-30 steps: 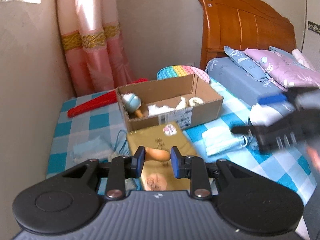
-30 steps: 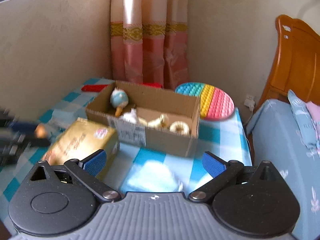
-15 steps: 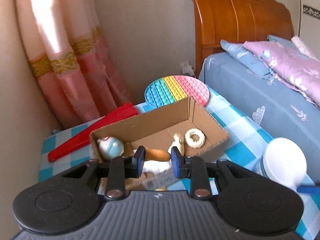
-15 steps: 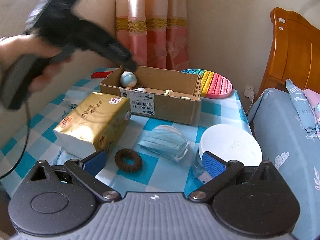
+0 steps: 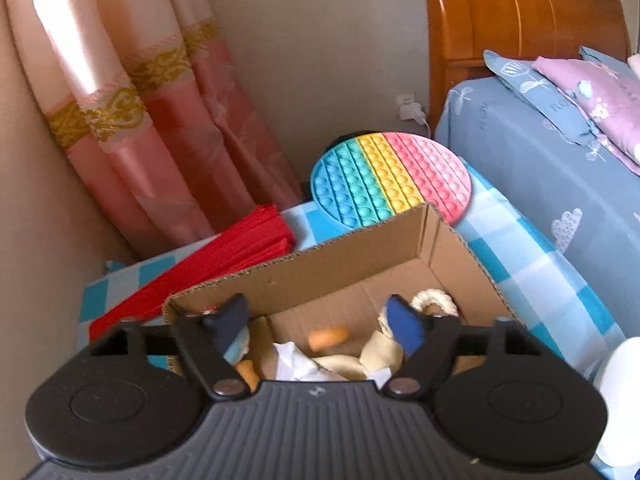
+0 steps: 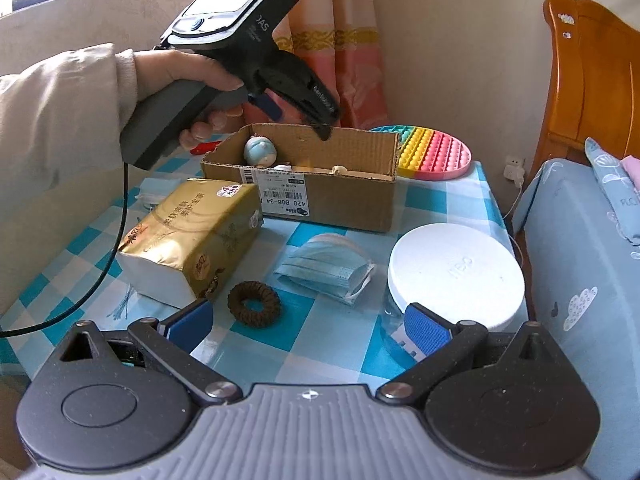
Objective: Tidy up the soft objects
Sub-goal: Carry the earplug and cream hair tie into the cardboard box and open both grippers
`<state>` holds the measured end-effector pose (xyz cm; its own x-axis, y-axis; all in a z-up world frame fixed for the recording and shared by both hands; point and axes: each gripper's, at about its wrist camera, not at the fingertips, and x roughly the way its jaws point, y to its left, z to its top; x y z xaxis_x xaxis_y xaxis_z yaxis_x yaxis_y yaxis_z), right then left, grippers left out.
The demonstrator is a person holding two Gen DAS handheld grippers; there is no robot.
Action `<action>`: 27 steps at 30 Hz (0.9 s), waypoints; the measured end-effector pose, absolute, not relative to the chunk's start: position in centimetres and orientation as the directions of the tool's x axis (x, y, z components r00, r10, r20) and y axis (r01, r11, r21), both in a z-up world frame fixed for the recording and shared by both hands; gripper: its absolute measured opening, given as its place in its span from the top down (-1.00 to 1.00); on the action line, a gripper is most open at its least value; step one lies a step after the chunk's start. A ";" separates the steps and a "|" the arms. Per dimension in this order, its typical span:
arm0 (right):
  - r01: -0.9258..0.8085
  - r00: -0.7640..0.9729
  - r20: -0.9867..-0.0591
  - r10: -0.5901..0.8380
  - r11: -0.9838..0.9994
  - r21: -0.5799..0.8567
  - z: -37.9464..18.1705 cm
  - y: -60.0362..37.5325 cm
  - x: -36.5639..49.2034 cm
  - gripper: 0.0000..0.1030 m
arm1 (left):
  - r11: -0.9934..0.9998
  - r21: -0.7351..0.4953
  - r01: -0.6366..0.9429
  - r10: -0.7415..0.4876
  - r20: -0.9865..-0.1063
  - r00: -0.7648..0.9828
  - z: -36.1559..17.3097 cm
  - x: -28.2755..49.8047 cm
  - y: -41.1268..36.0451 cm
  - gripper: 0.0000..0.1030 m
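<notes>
Cardboard box (image 6: pixel 320 184) at the far side of the checked surface (image 6: pixel 320 344) already holds a fair bit: a blue-headed doll (image 6: pixel 260 151) at its left end, an orange piece (image 5: pixel 329 336) lying loose on the floor, cream plush bits (image 5: pixel 380 354) and a ring (image 5: pixel 434 303) toward the right. Left tool (image 5: pixel 316 320) hangs over it, jaws opening, nothing between them, so I'd say that drop is done. Still out near the camera: brown scrunchie (image 6: pixel 254 304), masks (image 6: pixel 326 268), tissue pack (image 6: pixel 192 236). Right tool (image 6: pixel 308 326) is spread wide and empty above them, looks maybe half finished
</notes>
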<state>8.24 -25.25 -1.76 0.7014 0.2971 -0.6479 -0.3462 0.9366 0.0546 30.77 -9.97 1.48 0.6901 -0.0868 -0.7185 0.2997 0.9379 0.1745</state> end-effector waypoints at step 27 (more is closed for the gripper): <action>-0.399 0.683 -0.645 0.342 0.915 0.063 -2.5 -23.6 6.5 -1.00 | 0.978 0.102 0.183 -0.081 -0.620 0.780 4.8 16.8 -2.0 -0.85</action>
